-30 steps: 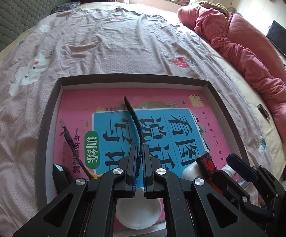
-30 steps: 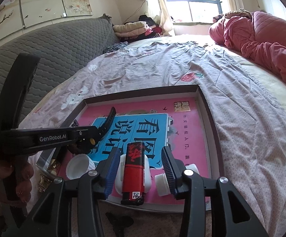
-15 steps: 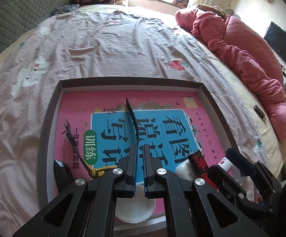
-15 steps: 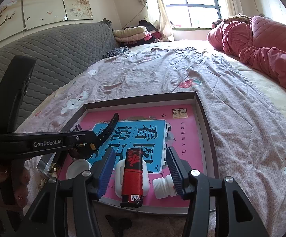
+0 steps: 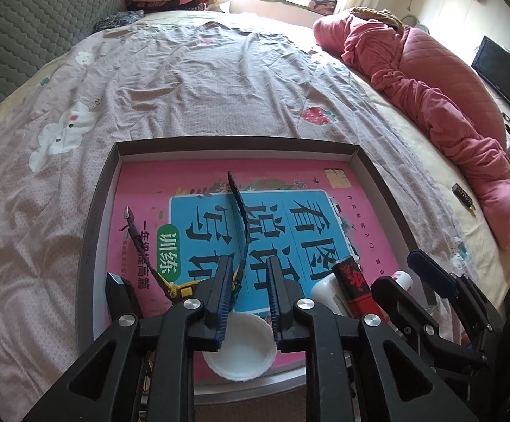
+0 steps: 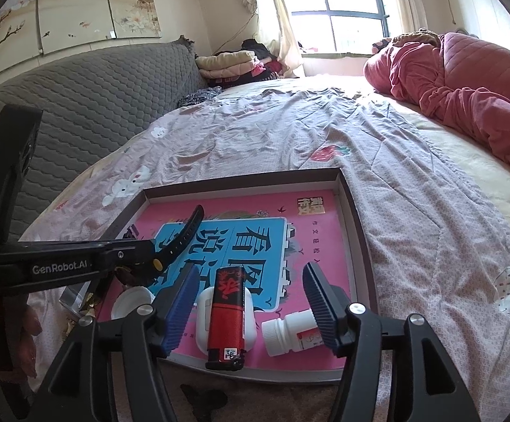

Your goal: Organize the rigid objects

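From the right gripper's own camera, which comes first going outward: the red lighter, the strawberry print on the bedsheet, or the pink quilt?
1. Red lighter: between the right gripper's open fingers.
2. Strawberry print: mid-bed, beyond the tray.
3. Pink quilt: far right.

Lighter point(image 6: 227, 311) lies on case point(image 6: 203, 320), inside tray point(image 6: 355, 242).

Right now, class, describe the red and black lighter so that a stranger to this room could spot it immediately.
Find the shallow grey tray on the bed, lined with a pink book. At its near edge, between the open right gripper's blue pads, the lighter lies on a white case. Beside the white bottle, it alone is red and black.
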Demonstrator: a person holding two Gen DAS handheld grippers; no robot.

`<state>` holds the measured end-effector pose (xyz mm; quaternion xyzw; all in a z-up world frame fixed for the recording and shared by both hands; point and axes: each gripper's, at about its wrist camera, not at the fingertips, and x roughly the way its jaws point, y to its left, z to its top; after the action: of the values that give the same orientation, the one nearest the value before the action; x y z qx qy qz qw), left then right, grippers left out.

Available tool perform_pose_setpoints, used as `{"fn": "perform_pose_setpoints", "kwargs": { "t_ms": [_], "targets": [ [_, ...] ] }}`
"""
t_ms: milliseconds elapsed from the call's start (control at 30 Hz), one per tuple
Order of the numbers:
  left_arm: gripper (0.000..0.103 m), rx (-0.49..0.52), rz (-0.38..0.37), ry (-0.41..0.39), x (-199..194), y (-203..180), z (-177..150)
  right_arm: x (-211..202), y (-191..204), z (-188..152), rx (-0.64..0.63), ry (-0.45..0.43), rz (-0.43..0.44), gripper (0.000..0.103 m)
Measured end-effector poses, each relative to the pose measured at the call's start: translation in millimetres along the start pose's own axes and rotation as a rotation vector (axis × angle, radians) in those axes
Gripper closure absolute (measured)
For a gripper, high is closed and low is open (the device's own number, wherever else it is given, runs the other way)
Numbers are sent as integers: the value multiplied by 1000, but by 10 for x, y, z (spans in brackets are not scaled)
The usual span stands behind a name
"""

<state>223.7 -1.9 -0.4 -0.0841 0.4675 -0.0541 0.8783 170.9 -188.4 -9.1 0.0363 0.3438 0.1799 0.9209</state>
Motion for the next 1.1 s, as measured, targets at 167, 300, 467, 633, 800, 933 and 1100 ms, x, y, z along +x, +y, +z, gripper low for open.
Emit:
{"fn": "perform_pose_setpoints", "kwargs": {
  "t_ms": [167, 300, 467, 633, 800, 933, 1100],
  "targets": [
    [58, 15, 14, -11, -62, -42, -20, 7, -27, -1, 8, 6, -19, 40],
    [52, 18, 30, -6, -98, -52, -36, -19, -43, 8, 8, -3, -28, 40],
    [45, 17, 43, -8, -168, -45, -86, -39, -52, 13, 7, -12, -31, 39],
    [37, 11, 63, -9, -245, -31, -132, -72, -77, 24, 9, -26, -36, 39],
    [35, 3, 83, -25, -359, -17, -204, -118, -122, 36, 20, -36, -54, 38],
    [32, -2, 98, -36, -441, -20, -267, -167, -120, 46, 17, -55, -60, 38],
    [29, -3, 116, -40, -523, -35, -356, -235, -94, 44, 5, -78, -66, 34]
  ]
}}
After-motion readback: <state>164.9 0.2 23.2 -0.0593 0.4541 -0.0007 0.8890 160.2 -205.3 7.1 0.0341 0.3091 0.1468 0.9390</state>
